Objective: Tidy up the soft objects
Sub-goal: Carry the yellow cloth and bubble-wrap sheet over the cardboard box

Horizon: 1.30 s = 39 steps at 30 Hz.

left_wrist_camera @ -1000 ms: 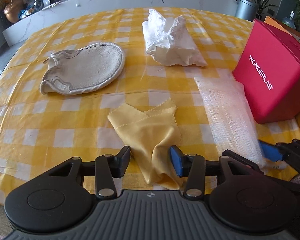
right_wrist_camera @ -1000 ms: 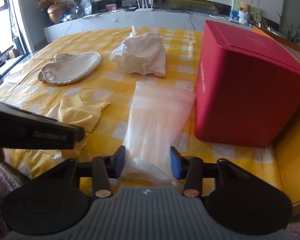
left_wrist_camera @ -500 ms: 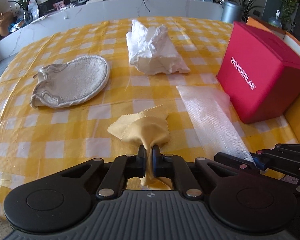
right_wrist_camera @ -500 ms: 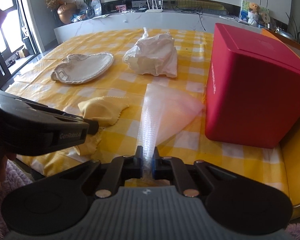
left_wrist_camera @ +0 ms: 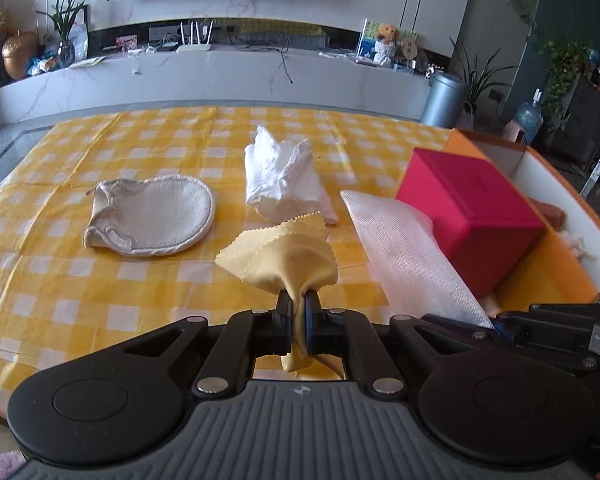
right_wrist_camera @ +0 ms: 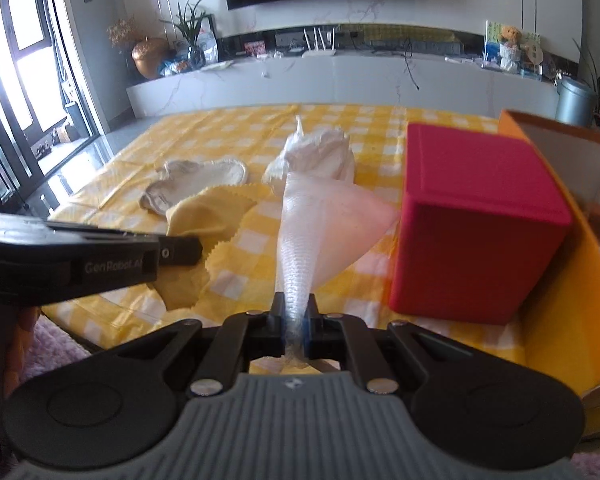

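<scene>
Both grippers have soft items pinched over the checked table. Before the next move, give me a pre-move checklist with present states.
1. Left gripper shut on the yellow cloth: ok.
2. Right gripper shut on the white mesh sheet: ok.
3. Cloth fully clear of the tablecloth: cannot tell.
4. Mesh sheet free of the red box: cannot tell, its far corner reaches the box.
5. Orange bin open beside the box: ok.
6. White rag and beige mitt untouched on the table: ok.
</scene>
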Available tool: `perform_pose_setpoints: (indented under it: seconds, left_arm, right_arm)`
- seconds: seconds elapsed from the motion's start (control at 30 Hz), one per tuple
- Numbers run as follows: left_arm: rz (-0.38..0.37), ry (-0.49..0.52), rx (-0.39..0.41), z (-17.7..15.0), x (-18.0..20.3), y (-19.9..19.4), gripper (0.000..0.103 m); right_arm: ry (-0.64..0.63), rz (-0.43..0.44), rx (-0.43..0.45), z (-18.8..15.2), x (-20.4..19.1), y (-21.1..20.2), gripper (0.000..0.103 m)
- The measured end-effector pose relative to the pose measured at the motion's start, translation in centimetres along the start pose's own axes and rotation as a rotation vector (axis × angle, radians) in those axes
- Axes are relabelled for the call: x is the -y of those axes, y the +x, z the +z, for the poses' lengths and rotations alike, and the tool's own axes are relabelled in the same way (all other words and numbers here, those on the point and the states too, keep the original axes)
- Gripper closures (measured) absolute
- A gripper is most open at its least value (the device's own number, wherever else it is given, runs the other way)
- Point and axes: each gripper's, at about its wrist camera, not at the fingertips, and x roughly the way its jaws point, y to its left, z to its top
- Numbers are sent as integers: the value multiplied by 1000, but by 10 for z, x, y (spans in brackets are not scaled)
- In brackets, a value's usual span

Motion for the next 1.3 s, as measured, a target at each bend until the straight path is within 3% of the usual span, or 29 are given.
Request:
perform_pose_setpoints:
  seconds: [0.27, 0.6, 1.03, 1.3]
  left_arm:
    - [-53, 35, 47, 18, 32, -33, 97]
    - [-140, 197, 90, 40, 107, -45, 97]
    - [-233, 461, 60, 74, 213, 12, 97]
    - [-246, 510, -5, 90, 248, 65, 97]
  right_arm:
    - [-1, -41, 83, 7, 20, -51, 98]
    - [-9, -120, 134, 16, 81, -112, 98]
    - [-102, -233, 108, 31, 157, -126, 98]
    - [-77, -226, 37, 46, 209, -97, 98]
